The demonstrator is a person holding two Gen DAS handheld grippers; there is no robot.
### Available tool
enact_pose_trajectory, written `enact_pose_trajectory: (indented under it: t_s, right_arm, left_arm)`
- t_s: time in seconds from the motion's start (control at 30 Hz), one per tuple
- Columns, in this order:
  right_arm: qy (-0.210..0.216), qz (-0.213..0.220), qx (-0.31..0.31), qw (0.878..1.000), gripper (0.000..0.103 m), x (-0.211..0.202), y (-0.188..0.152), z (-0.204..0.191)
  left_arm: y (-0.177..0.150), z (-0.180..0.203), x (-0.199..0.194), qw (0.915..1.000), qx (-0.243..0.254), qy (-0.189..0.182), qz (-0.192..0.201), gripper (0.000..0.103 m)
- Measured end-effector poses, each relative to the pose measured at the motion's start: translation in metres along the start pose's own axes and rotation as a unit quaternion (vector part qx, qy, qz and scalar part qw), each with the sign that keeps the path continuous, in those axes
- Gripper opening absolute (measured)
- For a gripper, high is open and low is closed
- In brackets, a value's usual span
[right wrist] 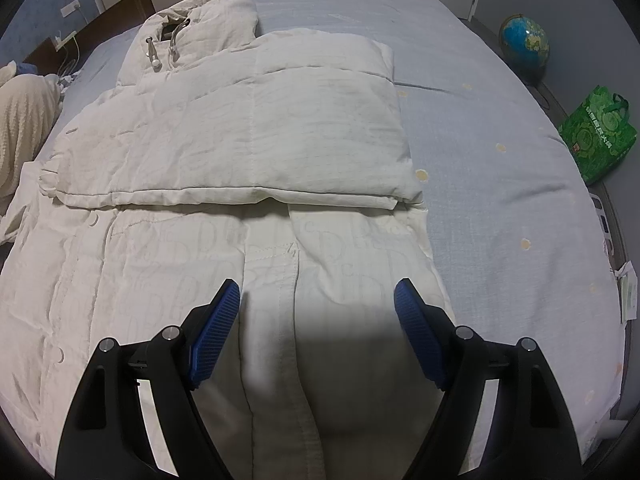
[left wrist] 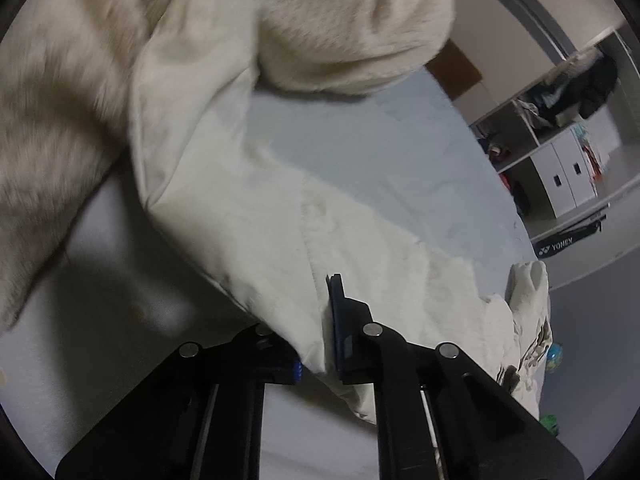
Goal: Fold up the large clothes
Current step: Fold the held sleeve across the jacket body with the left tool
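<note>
A big off-white padded jacket (right wrist: 224, 184) lies spread over the bed (right wrist: 500, 184), which wears a pale blue-grey cover dotted with small yellowish marks. The jacket's collar end, with its two toggled drawcords (right wrist: 160, 46), points toward the far side of the bed, and the upper half is doubled down over the lower, leaving a thick straight fold running across the middle.

The right hand-held gripper (right wrist: 318, 320) hangs over the lower part of the jacket, pointing steeply downward, its blue ribbed pads (right wrist: 216, 336) spread wide. Only the jacket's stitched front placket lies beneath the gap; nothing is caught between them.

The left hand-held gripper (left wrist: 320, 320) is pressed nearly together, pinching an edge of cream-white fabric (left wrist: 280, 248). The cloth runs right between its fingers (one finger is mostly buried under it) and stretches away up toward a fuzzy, pile-textured cream mass (left wrist: 352, 20) in the upper part of that view. Whether that fluffy piece belongs to the jacket, I cannot tell from here.

Around the bed: a globe (right wrist: 524, 42) stands on the floor past the right side, a green patterned bag (right wrist: 596, 132) sits nearer along the same side, and a cream knitted blanket (right wrist: 22, 120) is bunched at the left edge. Beyond the bed, white shelving (left wrist: 560, 160) holds a jumble of clothes, and a dark bag printed YONEX (left wrist: 568, 240) lies below it.
</note>
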State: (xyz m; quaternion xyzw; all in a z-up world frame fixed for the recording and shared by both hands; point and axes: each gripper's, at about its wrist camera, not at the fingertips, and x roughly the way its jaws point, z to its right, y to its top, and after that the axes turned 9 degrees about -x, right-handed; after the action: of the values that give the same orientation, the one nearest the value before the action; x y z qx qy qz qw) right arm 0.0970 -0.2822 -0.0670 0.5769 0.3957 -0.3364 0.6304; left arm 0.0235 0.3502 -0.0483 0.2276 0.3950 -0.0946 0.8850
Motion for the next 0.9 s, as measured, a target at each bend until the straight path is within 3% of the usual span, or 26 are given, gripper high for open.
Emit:
enact_pose_trajectory:
  t_s: [0.2,0.4,0.73,0.9]
  right_arm:
    - [0.002,0.002,0.003,1.0,0.076,-0.001,0.0,0.001]
    - [0.011,0.006,0.011,1.0,0.076,-0.002,-0.001,0.005]
    - [0.029,0.017,0.03,0.999,0.076,-0.005,-0.002,0.012]
    - [0.033,0.018,0.036,0.999,0.076,-0.005,-0.003,0.013]
  left_arm:
    - [-0.002,0.047,-0.026,0.9975,0.035,-0.052,0.034,0.009]
    - [-0.02,0.113,-0.047,0.9888,0.103,-0.096,0.049,0.008]
    - [-0.086,0.201,-0.057,0.9677,0.193,-0.16,0.022,0.008]
    - [-0.121,0.238,-0.049,0.9557,0.24,-0.171,0.006,0.008]
